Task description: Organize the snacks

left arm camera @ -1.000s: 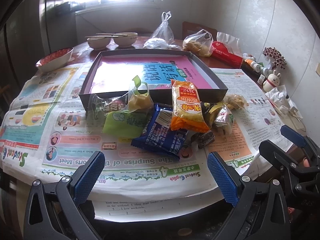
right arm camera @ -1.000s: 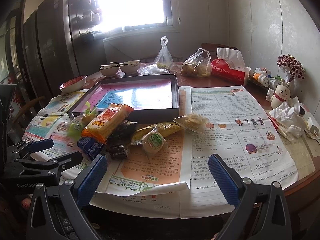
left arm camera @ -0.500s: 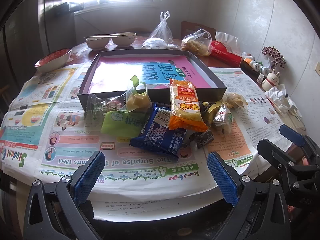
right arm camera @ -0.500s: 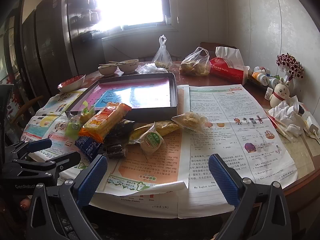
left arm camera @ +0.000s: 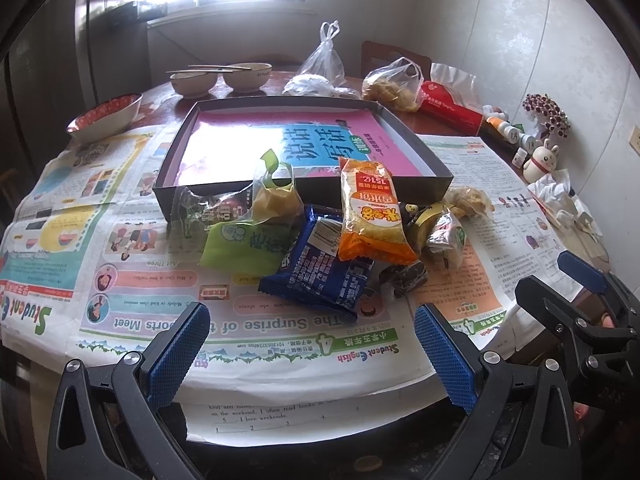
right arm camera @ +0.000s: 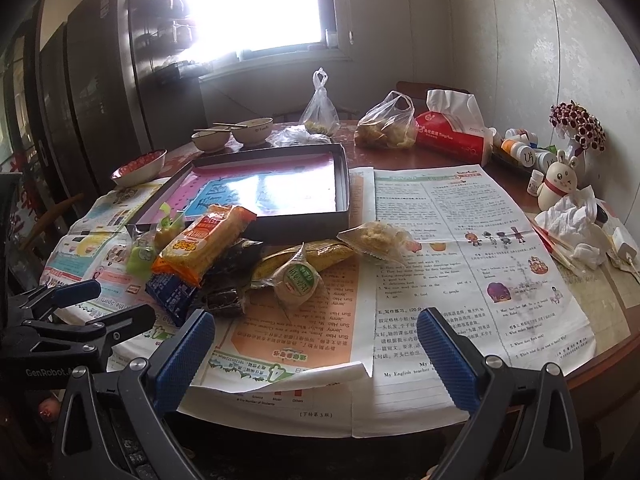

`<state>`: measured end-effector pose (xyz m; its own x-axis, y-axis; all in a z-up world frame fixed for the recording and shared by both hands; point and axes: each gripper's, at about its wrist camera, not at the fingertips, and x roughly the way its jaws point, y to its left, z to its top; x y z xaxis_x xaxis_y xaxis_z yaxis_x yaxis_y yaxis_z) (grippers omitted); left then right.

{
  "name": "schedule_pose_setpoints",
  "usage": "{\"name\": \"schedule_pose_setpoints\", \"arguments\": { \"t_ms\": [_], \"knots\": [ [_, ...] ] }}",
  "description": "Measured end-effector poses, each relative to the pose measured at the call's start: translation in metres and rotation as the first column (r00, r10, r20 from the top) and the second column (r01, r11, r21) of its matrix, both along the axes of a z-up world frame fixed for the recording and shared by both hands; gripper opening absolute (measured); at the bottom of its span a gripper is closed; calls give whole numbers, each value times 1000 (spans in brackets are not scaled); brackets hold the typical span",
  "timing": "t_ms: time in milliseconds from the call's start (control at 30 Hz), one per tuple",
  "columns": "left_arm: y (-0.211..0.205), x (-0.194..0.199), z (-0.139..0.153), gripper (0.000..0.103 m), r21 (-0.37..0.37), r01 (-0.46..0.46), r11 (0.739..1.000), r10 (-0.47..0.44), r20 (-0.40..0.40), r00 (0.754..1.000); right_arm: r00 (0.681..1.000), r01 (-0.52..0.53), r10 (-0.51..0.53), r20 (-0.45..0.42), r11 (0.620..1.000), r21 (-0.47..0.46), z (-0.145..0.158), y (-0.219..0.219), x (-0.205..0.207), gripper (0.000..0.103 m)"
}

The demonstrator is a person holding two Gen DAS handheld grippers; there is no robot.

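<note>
- The snacks sit in one heap on the newspaper-covered desk [right arm camera: 460,240], pressed against the near wall of the shallow dark box [left arm camera: 424,190]. The box holds nothing but its pink printed liner, so I'd guess it is meant to receive them.
- The orange packet [left arm camera: 372,212] lies on top, leaning over the blue packet [left arm camera: 320,268]; it looks like the easiest first pick.
- The round green-labelled cake [right arm camera: 298,280] and clear crumbly bag [right arm camera: 374,236] lie on the right fringe, nearer the right gripper [right arm camera: 320,350].
- The left gripper [left arm camera: 310,350] hangs at the desk's near edge, fingers spread wide and holding nothing, lined up with the blue packet.
- The right gripper's fingers are likewise apart and empty, well short of the heap.
</note>
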<state>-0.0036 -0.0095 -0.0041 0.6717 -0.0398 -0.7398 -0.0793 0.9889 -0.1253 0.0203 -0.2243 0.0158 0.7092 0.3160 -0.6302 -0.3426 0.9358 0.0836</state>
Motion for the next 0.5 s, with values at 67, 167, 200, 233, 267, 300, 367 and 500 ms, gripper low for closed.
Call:
{"name": "schedule_pose_setpoints", "arguments": {
  "t_ms": [67, 167, 200, 233, 267, 300, 367, 500],
  "knots": [
    [1, 1, 1, 102, -5, 8, 1000, -8, 4, 1000, 1000, 5, -5, 0, 1000, 1, 0, -1, 2, 102],
    [0, 2, 4, 102, -9, 24, 1000, -24, 14, 1000, 1000, 14, -14, -1, 1000, 4, 0, -4, 5, 102],
    [0, 3, 5, 102, -12, 30, 999, -29, 16, 999, 1000, 15, -15, -3, 1000, 7, 0, -4, 6, 102],
    [-1, 4, 5, 102, -14, 34, 999, -34, 16, 999, 1000, 18, -18, -4, 1000, 11, 0, -6, 7, 102],
    [-2, 5, 7, 102, -19, 43, 999, -43, 19, 999, 1000, 23, -23, -3, 1000, 13, 0, -7, 8, 102],
    [-2, 6, 7, 102, -23, 49, 999, -48, 23, 999, 1000, 28, -28, -4, 1000, 15, 0, -9, 9, 102],
    [-2, 9, 9, 102, -28, 57, 998, -56, 25, 998, 999, 36, -35, -5, 999, 20, 0, -12, 11, 102],
    [-5, 16, 13, 102, -35, 73, 997, -72, 31, 997, 998, 57, -57, -9, 998, 26, 0, -19, 19, 102]
  ]
}}
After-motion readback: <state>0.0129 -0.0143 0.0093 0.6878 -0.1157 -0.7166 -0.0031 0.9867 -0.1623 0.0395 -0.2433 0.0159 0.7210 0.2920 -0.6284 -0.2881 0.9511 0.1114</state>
